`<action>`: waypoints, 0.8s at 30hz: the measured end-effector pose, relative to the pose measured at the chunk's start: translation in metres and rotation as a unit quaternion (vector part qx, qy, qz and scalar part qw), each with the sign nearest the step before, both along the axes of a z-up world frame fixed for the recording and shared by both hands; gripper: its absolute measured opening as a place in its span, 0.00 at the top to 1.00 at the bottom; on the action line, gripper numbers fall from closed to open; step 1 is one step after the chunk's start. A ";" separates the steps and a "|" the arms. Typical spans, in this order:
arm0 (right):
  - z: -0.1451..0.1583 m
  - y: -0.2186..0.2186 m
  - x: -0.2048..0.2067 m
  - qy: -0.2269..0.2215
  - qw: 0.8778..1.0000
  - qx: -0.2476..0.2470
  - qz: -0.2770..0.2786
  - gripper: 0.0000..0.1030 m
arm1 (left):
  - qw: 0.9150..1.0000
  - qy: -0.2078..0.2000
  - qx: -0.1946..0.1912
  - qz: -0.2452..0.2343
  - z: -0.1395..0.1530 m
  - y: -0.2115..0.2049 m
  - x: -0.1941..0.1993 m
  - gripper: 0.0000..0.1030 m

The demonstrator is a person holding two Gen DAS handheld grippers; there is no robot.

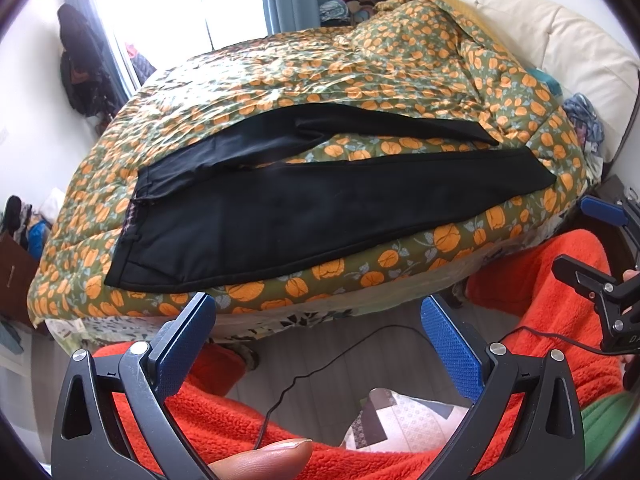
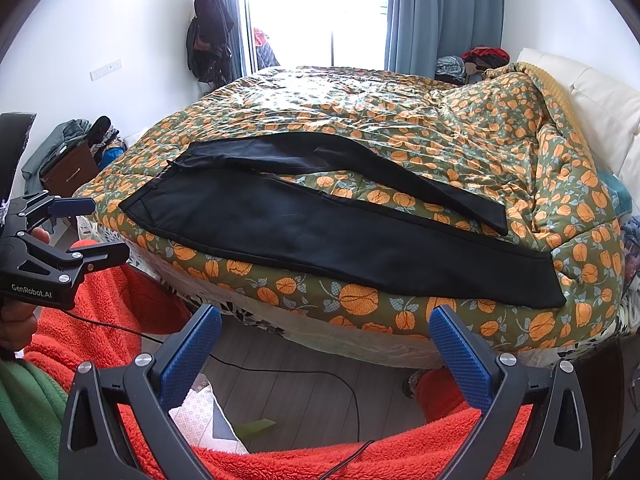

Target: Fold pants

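Observation:
Black pants (image 1: 304, 208) lie spread flat on the bed's near side, waistband to the left, the two legs apart and running right; they also show in the right wrist view (image 2: 320, 232). My left gripper (image 1: 318, 312) is open and empty, held off the bed's near edge below the pants' seat. My right gripper (image 2: 326, 322) is open and empty, off the bed edge below the near leg. The right gripper shows at the right in the left wrist view (image 1: 592, 240); the left gripper shows at the left in the right wrist view (image 2: 92, 228).
The bed carries a green quilt with orange flowers (image 2: 400, 112) and a cream headboard (image 2: 600, 108) at the right. Orange fleece (image 1: 240, 432) covers the person's legs below the grippers. A black cable (image 2: 320, 376) and a patterned cushion (image 1: 400, 416) lie on the floor.

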State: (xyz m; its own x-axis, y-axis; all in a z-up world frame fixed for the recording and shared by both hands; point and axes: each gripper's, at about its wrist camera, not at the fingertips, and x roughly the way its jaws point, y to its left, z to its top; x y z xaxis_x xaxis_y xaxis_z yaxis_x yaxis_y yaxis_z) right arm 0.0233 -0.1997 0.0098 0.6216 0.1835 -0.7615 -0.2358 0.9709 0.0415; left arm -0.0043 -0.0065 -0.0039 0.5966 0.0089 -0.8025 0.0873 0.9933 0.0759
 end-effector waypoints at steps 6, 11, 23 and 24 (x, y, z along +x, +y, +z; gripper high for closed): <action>0.000 0.000 0.000 0.000 1.000 0.000 0.000 0.00 | 1.000 0.000 0.000 0.000 0.000 0.000 0.000 0.00; 0.000 0.001 0.000 0.000 1.000 0.000 0.000 0.00 | 1.000 0.000 0.001 0.000 0.000 -0.001 0.000 0.00; -0.001 0.001 0.000 0.000 1.000 0.000 0.000 0.00 | 1.000 0.000 0.002 0.000 0.000 0.000 0.000 0.01; -0.001 0.001 0.000 0.000 1.000 0.000 0.000 0.00 | 1.000 0.000 0.002 0.000 0.000 0.000 0.000 0.01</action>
State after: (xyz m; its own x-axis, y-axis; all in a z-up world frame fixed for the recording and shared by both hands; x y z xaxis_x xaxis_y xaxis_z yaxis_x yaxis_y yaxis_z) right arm 0.0238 -0.1982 0.0086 0.6216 0.1835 -0.7615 -0.2363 0.9708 0.0411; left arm -0.0040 -0.0067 -0.0042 0.5972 0.0116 -0.8020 0.0873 0.9930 0.0793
